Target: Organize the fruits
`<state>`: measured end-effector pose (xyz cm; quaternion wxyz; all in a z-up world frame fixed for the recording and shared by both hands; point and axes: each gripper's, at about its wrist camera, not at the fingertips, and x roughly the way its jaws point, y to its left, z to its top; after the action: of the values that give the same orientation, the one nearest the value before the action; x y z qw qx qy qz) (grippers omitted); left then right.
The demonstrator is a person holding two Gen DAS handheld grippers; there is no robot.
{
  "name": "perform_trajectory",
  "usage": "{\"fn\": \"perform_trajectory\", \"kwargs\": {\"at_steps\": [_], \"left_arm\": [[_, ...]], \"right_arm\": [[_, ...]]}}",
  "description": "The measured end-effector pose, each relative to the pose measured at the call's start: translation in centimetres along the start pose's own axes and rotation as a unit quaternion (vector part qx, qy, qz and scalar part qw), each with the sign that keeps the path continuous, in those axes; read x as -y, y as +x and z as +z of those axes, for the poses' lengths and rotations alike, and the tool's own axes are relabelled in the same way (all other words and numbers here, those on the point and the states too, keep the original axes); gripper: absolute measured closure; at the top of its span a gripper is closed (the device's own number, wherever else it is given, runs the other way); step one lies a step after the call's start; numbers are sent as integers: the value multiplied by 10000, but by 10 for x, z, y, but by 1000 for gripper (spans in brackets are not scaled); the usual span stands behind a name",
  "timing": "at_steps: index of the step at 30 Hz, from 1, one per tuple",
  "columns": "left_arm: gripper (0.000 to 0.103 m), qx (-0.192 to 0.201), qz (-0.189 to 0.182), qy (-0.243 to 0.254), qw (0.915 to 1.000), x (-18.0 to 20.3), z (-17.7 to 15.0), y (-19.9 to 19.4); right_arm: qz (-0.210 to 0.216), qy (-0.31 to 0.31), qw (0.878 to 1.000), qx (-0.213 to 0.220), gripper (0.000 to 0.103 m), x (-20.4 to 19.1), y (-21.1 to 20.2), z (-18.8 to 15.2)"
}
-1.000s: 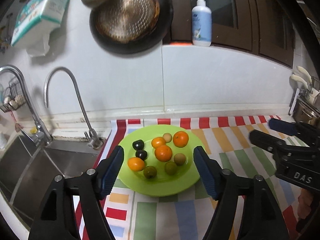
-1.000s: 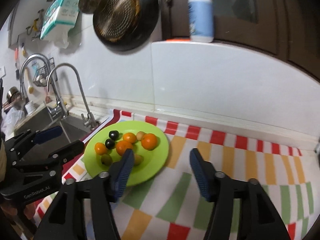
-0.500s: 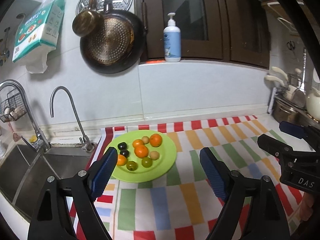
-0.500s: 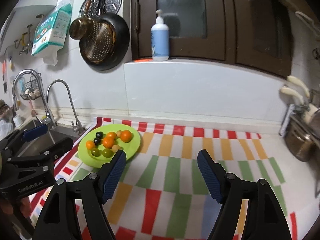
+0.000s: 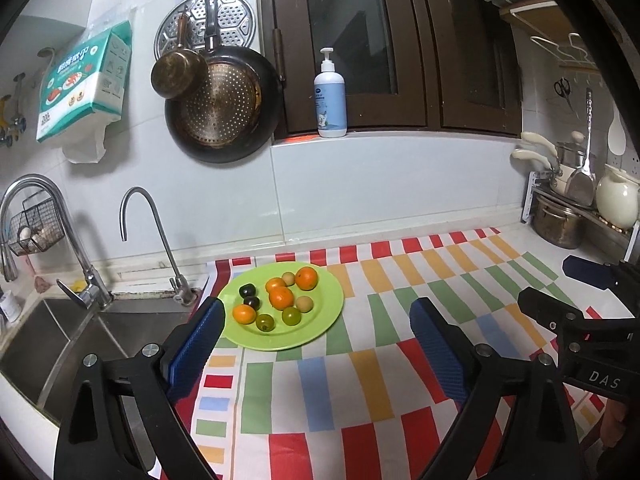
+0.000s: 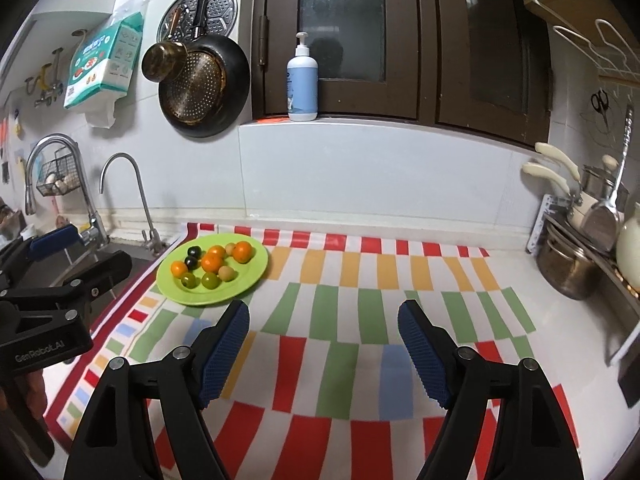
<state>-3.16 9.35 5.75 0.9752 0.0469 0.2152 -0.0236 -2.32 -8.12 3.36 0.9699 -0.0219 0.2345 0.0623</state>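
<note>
We hold both tongs above the counter, which carries a striped cloth in red, green, orange and blue spreading under and ahead of both tools. To the left of the left tongs lies the steel sink with two curved taps behind it. On the wall far ahead hangs a dark perforated pan, and a pump bottle stands on the window ledge ahead of us. Our left tongs are spread wide apart and grip nothing; the right tongs are likewise wide apart and empty, hanging over the bare cloth. Just ahead of the left tongs, close to their left finger, sits the green plate; from the right tongs it lies ahead and to the left. All the fruits rest on that plate: four oranges, the largest at the far side, another in the middle; two pale tan fruits; two green ones nearest us; and two dark ones on the left side.
</note>
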Motion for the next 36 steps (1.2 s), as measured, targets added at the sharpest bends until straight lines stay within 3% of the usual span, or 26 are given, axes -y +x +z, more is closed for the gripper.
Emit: {"fn": "perform_trajectory", "kwargs": {"at_steps": [11, 36], "left_arm": [[0, 54, -21, 21, 10000, 5, -4, -16], [0, -114, -137, 30, 9998, 12, -7, -17]], "right_arm": [[-11, 23, 10000, 48, 26, 0, -18, -8], [-50, 78, 10000, -1, 26, 6, -26, -15]]}}
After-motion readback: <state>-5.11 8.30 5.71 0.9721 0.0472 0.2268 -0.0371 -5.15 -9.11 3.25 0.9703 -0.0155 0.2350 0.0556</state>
